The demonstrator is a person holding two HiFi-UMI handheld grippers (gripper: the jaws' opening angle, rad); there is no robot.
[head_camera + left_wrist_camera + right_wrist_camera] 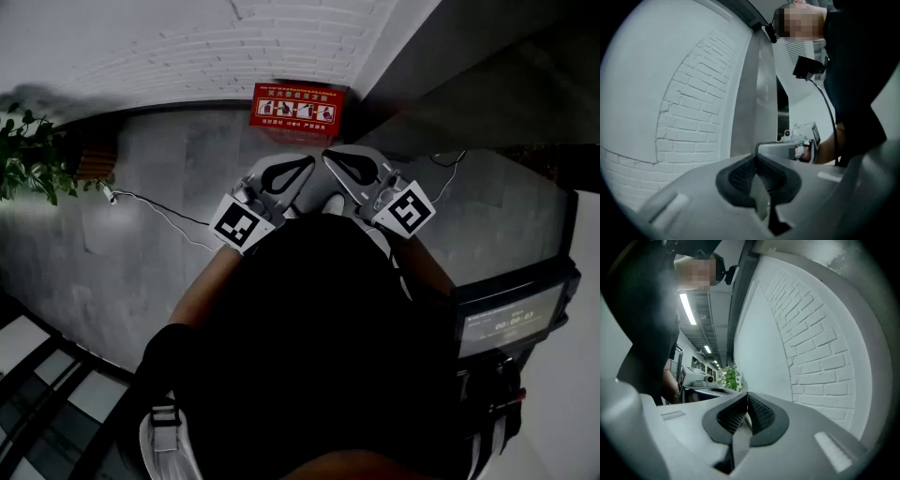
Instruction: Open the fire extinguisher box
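Note:
The red fire extinguisher box (298,105) stands on the grey floor against the white brick wall, its lid with white pictograms facing up. Both grippers are held close to the person's chest, well short of the box and apart from it. My left gripper (306,164) is shut with nothing between its pads, as the left gripper view (756,157) also shows. My right gripper (330,158) points in toward the left one; its jaws are shut and hold nothing (747,395). The box does not show in either gripper view.
A potted plant (28,155) stands at the left by the wall. A thin white cable (159,208) runs across the floor. A machine with a lit screen (502,323) is at the right. A dark railing (47,375) crosses the lower left.

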